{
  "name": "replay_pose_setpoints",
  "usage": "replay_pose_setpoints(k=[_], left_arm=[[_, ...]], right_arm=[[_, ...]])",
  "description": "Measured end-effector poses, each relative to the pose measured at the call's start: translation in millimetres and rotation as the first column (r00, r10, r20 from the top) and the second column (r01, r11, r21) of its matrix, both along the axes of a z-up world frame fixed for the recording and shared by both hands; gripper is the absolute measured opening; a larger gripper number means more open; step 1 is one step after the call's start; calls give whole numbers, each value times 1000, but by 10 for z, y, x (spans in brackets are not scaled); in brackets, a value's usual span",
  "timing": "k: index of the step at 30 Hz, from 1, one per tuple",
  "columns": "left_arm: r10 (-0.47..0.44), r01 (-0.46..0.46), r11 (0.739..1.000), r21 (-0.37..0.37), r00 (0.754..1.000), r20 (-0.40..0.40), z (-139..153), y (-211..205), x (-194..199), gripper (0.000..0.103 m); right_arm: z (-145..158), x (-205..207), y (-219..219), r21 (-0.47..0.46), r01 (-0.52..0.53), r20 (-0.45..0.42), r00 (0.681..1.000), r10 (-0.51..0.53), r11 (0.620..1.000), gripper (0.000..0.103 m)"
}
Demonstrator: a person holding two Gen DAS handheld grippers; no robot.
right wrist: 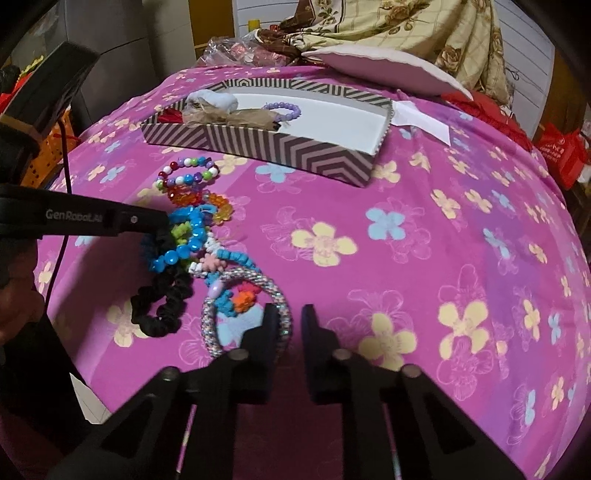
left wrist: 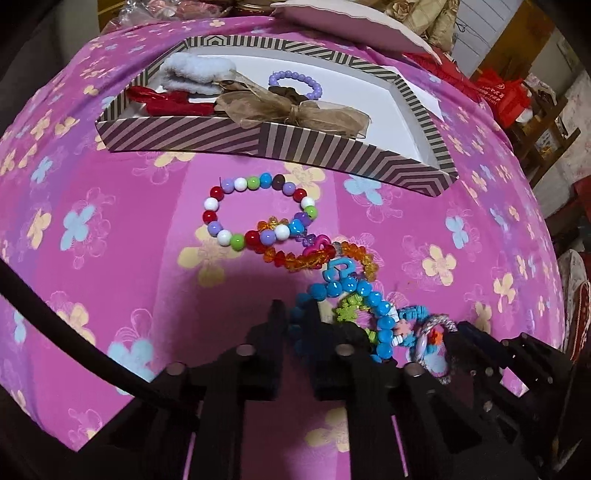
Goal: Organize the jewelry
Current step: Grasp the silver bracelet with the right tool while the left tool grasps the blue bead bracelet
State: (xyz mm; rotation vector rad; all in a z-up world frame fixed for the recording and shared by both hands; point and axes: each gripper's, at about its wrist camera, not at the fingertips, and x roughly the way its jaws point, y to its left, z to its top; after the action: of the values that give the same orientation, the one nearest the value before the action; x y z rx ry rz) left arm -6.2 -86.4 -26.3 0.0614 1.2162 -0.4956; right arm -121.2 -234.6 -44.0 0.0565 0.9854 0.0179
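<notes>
A striped box (left wrist: 177, 131) (right wrist: 295, 146) on the pink flowered cloth holds a purple bead bracelet (left wrist: 295, 79) (right wrist: 282, 109), a brown bow (left wrist: 284, 109), a red piece and a pale fluffy piece. In front lies a pile: a multicolour bead bracelet (left wrist: 255, 210) (right wrist: 188, 173), an orange one (left wrist: 314, 258), a blue bead bracelet (left wrist: 369, 295) (right wrist: 184, 251), a black scrunchie (right wrist: 166, 295) and a silvery rope ring (right wrist: 251, 314). My left gripper (left wrist: 295, 314) (right wrist: 162, 229) is narrowly open over the blue bracelet and scrunchie. My right gripper (right wrist: 288, 317) is narrowly open, its left finger on the rope ring.
A white pillow (right wrist: 380, 66) and patterned bedding (right wrist: 406, 26) lie behind the box. A white paper (right wrist: 421, 122) lies right of the box. Red bags (right wrist: 561, 155) stand at the far right. A black cable (right wrist: 62, 229) hangs at the left.
</notes>
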Motion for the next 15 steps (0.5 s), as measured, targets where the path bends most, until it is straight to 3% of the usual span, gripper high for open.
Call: replay_pose_setpoints(k=[5, 15], left_arm=[[23, -24, 998, -60, 1000, -18, 124, 184, 36, 30], [59, -55, 993, -101, 997, 42, 455, 389, 18, 30]], right_arm=[[194, -70, -38, 6, 4, 46, 999, -4, 1000, 8], [541, -84, 25, 3, -12, 115, 993, 11, 1000, 8]])
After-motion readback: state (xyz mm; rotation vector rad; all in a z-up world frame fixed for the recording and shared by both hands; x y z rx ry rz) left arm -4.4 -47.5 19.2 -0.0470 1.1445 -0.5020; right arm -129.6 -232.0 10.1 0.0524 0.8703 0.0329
